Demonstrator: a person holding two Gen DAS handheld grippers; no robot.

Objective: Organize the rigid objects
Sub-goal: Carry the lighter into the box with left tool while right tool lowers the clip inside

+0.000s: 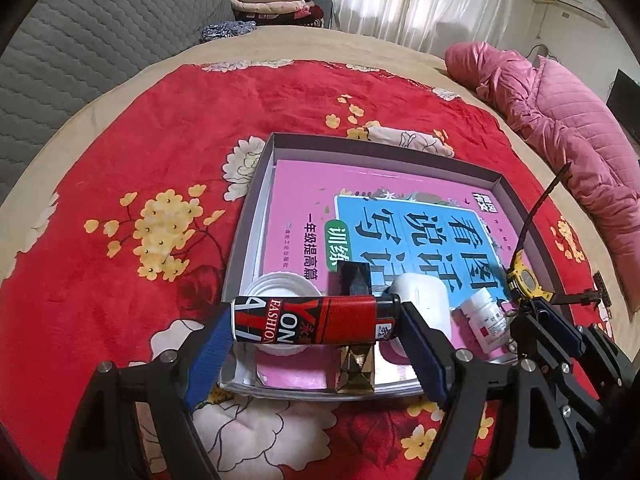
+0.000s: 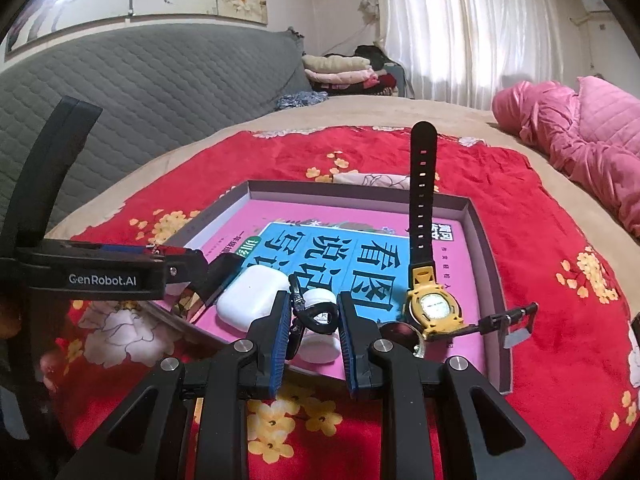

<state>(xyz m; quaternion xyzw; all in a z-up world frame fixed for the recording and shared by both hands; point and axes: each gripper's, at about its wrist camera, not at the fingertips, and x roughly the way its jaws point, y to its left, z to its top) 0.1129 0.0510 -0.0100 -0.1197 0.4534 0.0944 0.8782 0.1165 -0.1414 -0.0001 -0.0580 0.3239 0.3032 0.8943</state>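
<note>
My left gripper [image 1: 316, 328] is shut on a red and black can [image 1: 316, 320], held sideways over the near edge of the grey box [image 1: 256, 196]. In the box lie a pink book [image 1: 304, 192], a white case [image 1: 424, 300], a small white bottle [image 1: 484, 316], a yellow watch [image 1: 524, 280] and a white lid [image 1: 280, 288]. My right gripper [image 2: 314, 320] holds a black key-ring clip [image 2: 308, 316] between its fingers, over the white bottle [image 2: 320, 340]. The watch [image 2: 432, 304] lies to its right, strap up. The white case [image 2: 252, 300] lies to its left.
The box sits on a red flowered blanket [image 1: 120, 260] on a bed. A pink quilt [image 1: 568, 140] lies at the far right. A grey headboard [image 2: 140, 92] and folded clothes [image 2: 340, 72] are at the back. The left gripper's body [image 2: 100, 276] shows in the right wrist view.
</note>
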